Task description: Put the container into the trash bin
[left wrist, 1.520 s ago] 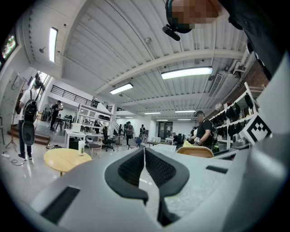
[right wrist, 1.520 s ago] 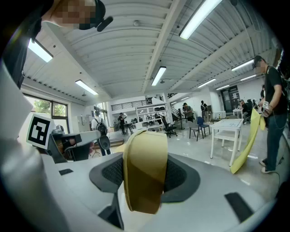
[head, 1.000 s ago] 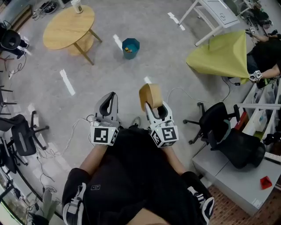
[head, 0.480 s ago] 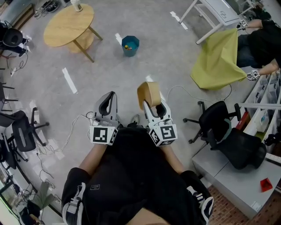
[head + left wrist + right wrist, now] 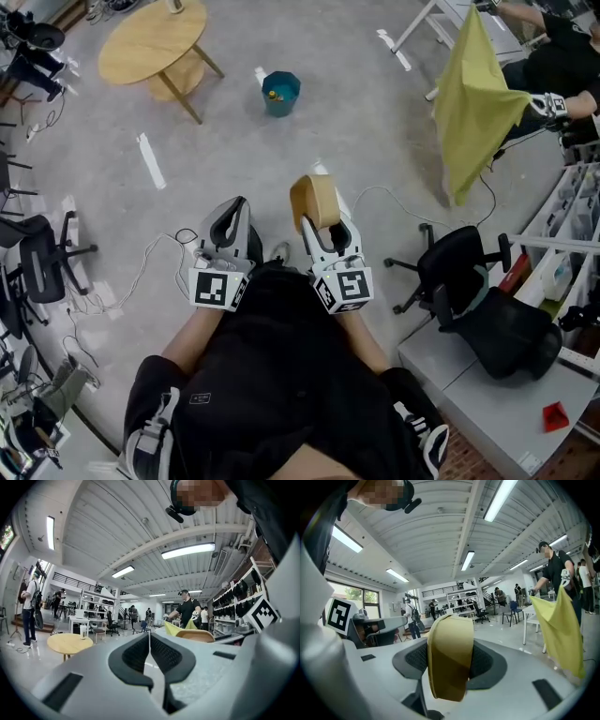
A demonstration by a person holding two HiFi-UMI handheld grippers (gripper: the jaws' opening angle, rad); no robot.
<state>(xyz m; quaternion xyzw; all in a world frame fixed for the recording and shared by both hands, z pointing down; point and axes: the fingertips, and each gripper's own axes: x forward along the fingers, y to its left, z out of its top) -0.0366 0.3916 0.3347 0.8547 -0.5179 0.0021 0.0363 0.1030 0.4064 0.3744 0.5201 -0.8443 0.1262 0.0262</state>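
Note:
My right gripper is shut on a tan, bowl-like container, held on edge over the grey floor in front of the person's body. In the right gripper view the container fills the gap between both dark pads. My left gripper sits level beside it, apart from it, shut with nothing in it; its pads meet in the left gripper view. The teal trash bin stands on the floor well ahead, with some items inside.
A round wooden table stands far left of the bin. A person at the right holds up a yellow-green cloth. A black office chair and a grey desk are close on the right. Cables trail on the left floor.
Both grippers keep their pose and the container stays gripped while the floor slides past under them. The yellow-green cloth at the right has been lifted and now hangs upright.

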